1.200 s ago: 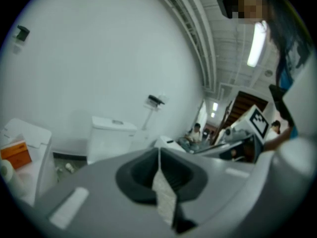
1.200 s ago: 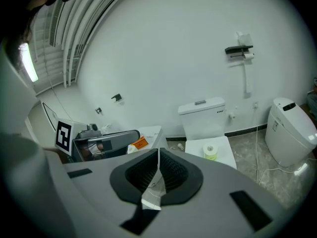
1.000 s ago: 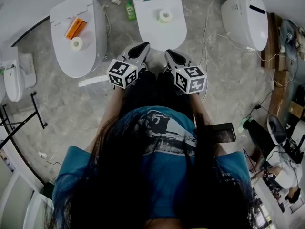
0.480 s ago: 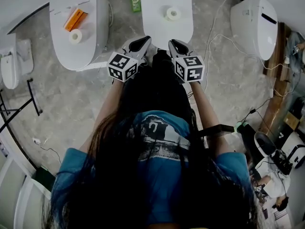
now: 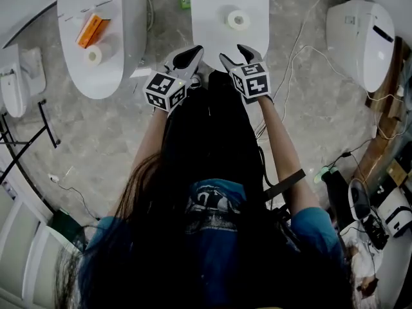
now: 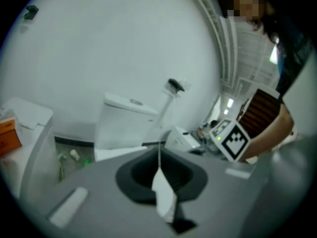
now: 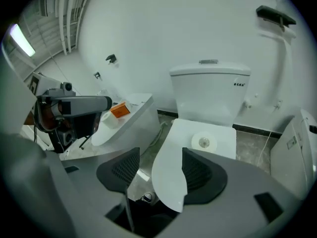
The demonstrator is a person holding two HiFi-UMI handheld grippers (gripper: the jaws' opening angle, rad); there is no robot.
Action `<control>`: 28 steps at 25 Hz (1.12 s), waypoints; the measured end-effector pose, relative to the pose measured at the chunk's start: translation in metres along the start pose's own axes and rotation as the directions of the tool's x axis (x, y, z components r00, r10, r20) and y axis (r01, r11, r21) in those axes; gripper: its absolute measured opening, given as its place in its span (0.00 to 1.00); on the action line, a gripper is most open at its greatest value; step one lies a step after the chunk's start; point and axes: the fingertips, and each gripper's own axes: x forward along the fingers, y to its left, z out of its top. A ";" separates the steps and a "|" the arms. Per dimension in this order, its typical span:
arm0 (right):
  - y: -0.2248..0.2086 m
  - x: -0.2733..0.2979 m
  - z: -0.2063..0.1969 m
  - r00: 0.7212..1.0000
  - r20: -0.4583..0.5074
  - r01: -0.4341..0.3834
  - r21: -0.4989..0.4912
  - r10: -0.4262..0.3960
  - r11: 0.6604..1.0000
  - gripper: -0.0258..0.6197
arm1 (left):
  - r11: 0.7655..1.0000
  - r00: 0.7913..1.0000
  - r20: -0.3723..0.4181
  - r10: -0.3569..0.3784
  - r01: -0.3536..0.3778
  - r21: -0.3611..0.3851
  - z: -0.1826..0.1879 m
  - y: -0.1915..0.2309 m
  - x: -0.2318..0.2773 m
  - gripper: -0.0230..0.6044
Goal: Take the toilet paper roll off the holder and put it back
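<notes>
Toilet paper roll (image 5: pixel 238 20) lies flat on the closed lid of the middle toilet (image 5: pixel 210 19), at 12 o'clock from both grippers, and nothing touches it. A 2nd roll (image 5: pixel 94 55) sits w/ an orange box (image 5: pixel 89 31) on the toilet at 10 o'clock. Left gripper (image 5: pixel 192 50): jaws pressed together, nothing in them. Right gripper (image 5: pixel 232 53): jaws have just been opening, now approx. half apart, nothing btw. them, aimed down at the lid. I cannot identify a holder w/ certainty. I judge this to be the approach step, before any grasp. Next move, probably: bring the right gripper toward 12 o'clock, over the roll, w/ jaws wider than the roll, then close.
</notes>
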 end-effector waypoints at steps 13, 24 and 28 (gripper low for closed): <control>-0.115 0.074 -0.008 0.992 -0.039 0.126 0.055 -0.124 0.990 0.59 | 0.999 0.999 -0.044 0.020 -0.022 -0.045 -0.026 0.043 0.103 0.04; -0.144 0.133 -0.021 0.971 -0.193 0.122 -0.111 -0.142 0.986 0.70 | 0.999 0.997 -0.079 0.028 -0.031 -0.034 -0.021 0.062 0.142 0.04; -0.152 0.147 -0.024 0.960 -0.234 0.117 -0.161 -0.153 0.980 0.72 | 0.998 0.996 -0.079 0.037 -0.041 -0.039 -0.017 0.067 0.149 0.04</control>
